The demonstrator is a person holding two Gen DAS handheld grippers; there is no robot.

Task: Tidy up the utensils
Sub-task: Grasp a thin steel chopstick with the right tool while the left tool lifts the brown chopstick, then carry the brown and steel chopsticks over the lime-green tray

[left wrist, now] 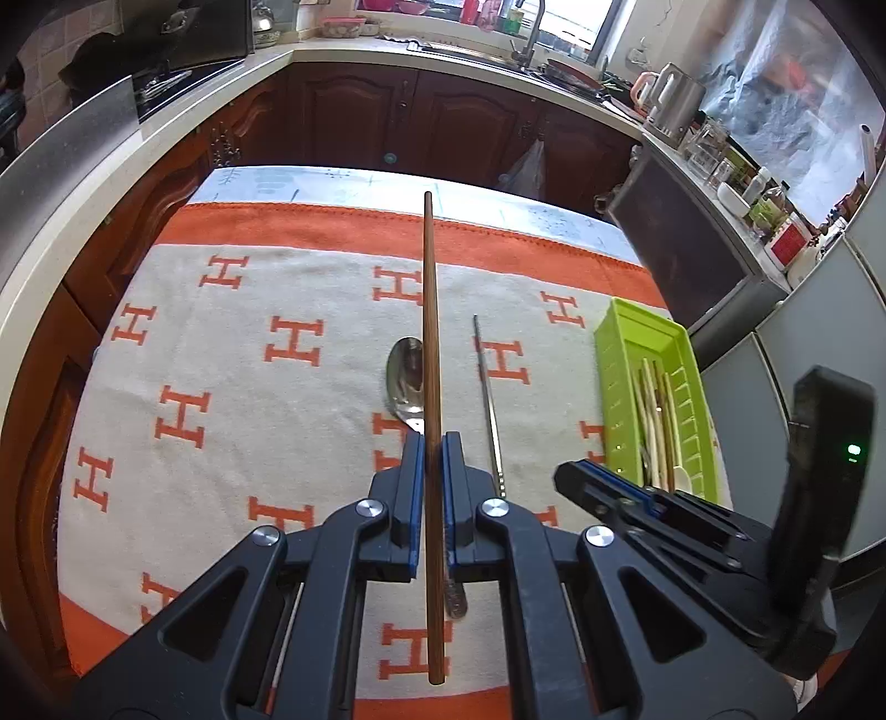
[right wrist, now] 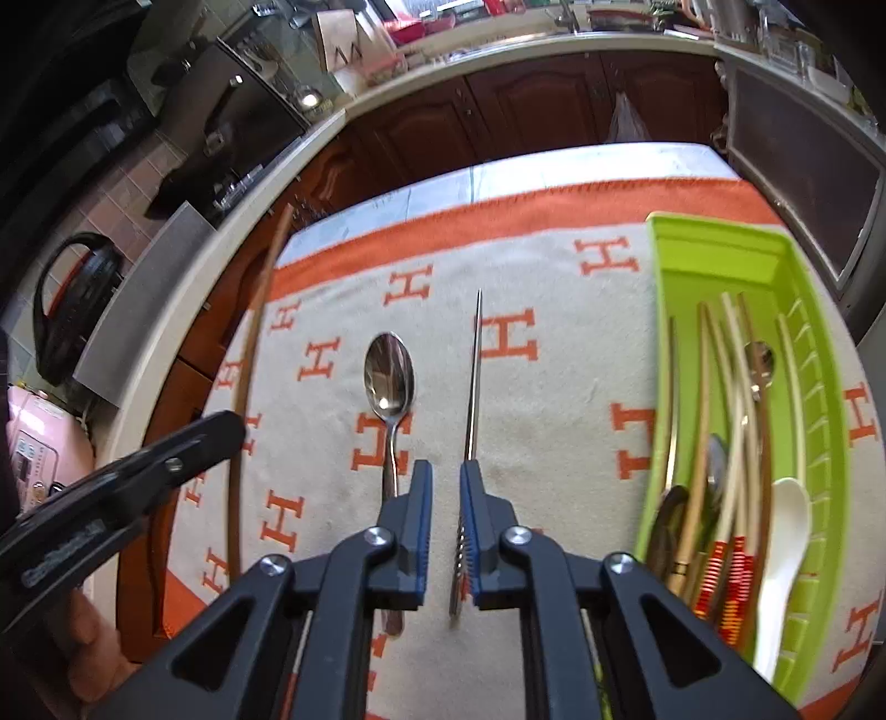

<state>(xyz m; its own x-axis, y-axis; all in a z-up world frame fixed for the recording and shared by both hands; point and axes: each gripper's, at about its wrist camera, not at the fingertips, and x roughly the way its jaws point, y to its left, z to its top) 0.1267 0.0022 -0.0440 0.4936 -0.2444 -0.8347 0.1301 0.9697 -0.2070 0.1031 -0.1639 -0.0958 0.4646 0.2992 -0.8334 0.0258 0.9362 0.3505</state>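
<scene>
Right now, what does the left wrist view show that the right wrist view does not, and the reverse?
Only the left wrist view shows the left gripper shut on the wooden chopstick.

Only the right wrist view shows the white spoon in the green tray.

Both show the metal spoon and metal chopstick on the cloth.

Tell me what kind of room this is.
Most likely a home kitchen: dark wooden cabinets run under a pale countertop, a sink tap stands by the window, and a kettle sits among jars on the counter.
</scene>
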